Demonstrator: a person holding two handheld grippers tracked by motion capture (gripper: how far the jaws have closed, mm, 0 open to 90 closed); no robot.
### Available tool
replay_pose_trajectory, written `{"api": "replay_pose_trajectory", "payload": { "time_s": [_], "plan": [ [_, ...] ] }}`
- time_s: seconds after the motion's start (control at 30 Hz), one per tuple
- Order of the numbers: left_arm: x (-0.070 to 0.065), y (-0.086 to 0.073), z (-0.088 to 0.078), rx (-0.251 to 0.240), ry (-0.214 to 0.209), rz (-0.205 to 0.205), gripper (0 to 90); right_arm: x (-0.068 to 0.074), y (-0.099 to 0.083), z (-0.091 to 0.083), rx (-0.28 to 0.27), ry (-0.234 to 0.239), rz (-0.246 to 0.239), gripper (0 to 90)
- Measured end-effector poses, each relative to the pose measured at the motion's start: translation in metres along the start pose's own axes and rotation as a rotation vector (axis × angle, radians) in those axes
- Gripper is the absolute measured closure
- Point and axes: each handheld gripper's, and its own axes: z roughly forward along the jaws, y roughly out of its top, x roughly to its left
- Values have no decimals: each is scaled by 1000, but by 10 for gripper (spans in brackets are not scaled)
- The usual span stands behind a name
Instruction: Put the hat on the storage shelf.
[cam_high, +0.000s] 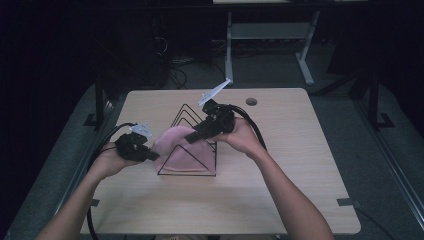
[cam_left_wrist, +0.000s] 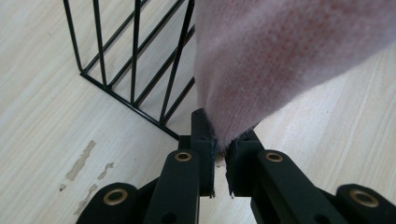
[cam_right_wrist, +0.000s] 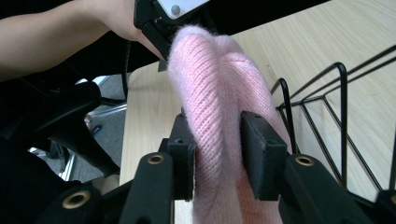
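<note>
Okay, biggest first: wooden tabletop (cam_high: 280, 190), light grain, with a small round grommet hole (cam_high: 251, 101) near the far edge. Mid-tabletop stands a black wire rack (cam_high: 186, 172), triangular frames on a rectangular base, upright. Draped against its front and left side is the pink knit hat (cam_high: 176, 150), soft fuzzy knit, stretched between my two claws. My left claw (cam_high: 152, 155) comes in from the left side of the rack, low near the tabletop; in the left gripper view its jaws are pressed together on the hat's edge (cam_left_wrist: 280, 60), pinching a thin fold of fabric with the rack's bars (cam_left_wrist: 135, 56) just beside and behind it. My right claw (cam_high: 192, 135) reaches from the right, angled down over the rack's top, body and grey plate tilted up behind it. In the right gripper view the hat (cam_right_wrist: 215, 107) bulges as a thick fold between the right jaws; the left pad touches the knit, the right pad sits at the fold's side, so jaws are partly spread with the hat between them — cannot tell if they really press it. Same view shows my left claw (cam_right_wrist: 161, 39) farther off at the hat's other end, plus rack wires (cam_right_wrist: 343, 116) at right. Cables trail from both claws off the near-left and right side of the tabletop.
</note>
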Motion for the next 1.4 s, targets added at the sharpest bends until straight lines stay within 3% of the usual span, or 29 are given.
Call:
{"api": "replay_pose_trajectory", "payload": {
  "time_s": [0.3, 0.47, 0.53, 0.6, 0.67, 1.03, 1.3, 1.4],
  "plan": [
    [0, -7, 5, 18, -7, -9, 836, 5, -7, 1, 6, -6, -33, 658],
    [0, -7, 7, 35, 0, 7, 836, 6, -11, -2, -5, -9, -46, 659],
    [-1, -7, 10, 35, 0, 1, 837, 7, -13, -4, -8, -15, -32, 723],
    [-1, -6, 13, 52, -3, 9, 838, 7, -15, -3, -7, -32, -47, 794],
    [-2, -6, 15, 61, -3, 11, 838, 8, -15, -2, -2, -42, -51, 816],
    [-2, -6, 20, 99, 4, 21, 844, 3, -21, 7, -3, -21, -40, 814],
    [-1, -6, 19, 90, -1, 15, 839, 3, -24, 6, -13, -16, -39, 798],
    [-1, -6, 15, 73, -3, 5, 824, 3, -25, 4, -21, -8, -30, 750]
  ]
}}
